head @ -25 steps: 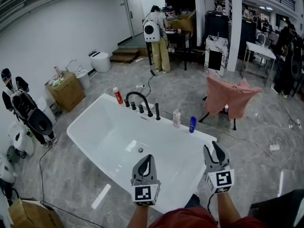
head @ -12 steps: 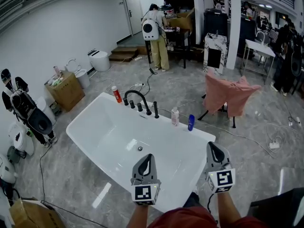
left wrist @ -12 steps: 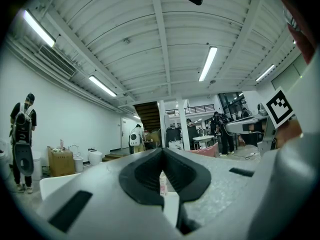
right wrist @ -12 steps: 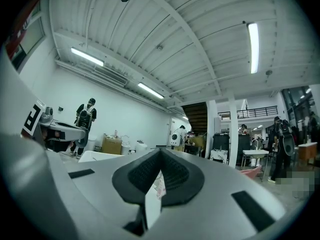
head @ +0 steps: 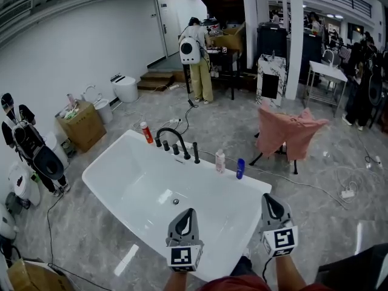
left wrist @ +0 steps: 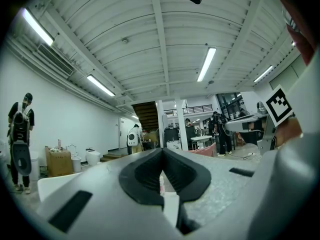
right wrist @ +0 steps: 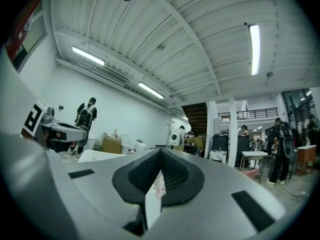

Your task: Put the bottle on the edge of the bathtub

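Left tongs [head: 188, 213] and right tongs [head: 267, 199] both pressed together, empty. Three bottles stand upright, long axis vertical, on white bathtub [head: 139, 180] far rim: red bottle [head: 146, 132], pale bottle [head: 220, 161], blue bottle [head: 240, 168].

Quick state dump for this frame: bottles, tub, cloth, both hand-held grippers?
left hand-held gripper: shut, empty
right hand-held gripper: shut, empty
red bottle: upright on tub rim
white bottle: upright on tub rim
blue bottle: upright on tub rim
bathtub: no water visible
pink cloth: draped over a stand
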The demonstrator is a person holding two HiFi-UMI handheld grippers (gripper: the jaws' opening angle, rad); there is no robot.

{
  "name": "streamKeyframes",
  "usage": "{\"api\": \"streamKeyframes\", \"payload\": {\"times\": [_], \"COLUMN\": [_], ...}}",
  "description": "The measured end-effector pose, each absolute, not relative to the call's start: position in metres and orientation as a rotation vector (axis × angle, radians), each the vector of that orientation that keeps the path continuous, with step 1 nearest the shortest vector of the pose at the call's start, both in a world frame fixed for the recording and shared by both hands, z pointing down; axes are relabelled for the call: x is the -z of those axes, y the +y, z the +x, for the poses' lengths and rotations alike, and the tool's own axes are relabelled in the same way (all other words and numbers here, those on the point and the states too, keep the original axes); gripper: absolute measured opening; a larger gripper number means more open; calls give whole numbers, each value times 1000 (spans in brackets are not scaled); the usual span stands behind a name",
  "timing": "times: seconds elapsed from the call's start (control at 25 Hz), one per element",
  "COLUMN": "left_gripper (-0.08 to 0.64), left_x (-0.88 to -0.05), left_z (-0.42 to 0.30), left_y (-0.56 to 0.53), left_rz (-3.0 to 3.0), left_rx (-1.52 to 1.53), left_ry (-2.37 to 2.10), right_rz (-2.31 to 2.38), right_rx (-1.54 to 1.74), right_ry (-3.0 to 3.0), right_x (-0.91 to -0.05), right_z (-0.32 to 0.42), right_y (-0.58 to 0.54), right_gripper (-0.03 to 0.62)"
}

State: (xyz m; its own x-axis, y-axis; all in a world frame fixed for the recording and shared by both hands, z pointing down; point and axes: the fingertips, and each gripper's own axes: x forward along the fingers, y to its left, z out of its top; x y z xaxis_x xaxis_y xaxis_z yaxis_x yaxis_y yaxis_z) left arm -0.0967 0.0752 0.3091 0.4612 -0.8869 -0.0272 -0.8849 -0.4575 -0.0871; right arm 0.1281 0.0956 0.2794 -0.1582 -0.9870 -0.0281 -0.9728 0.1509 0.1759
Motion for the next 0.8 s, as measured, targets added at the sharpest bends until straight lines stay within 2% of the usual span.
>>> {"api": "streamKeyframes", "payload": {"times": [0.8], "left_gripper": [5], "left_x": [-286], "left_z": [-92], "left_y": [77], "left_rz": [-2606], "left_rx": [24], "left_ry": [1571], "right_rz": [2014], "right_rx": [207], "right_ry": [-2287], "right_x": [-266], "right_z": [144], "right_y": [102], "right_gripper": [-2]}}
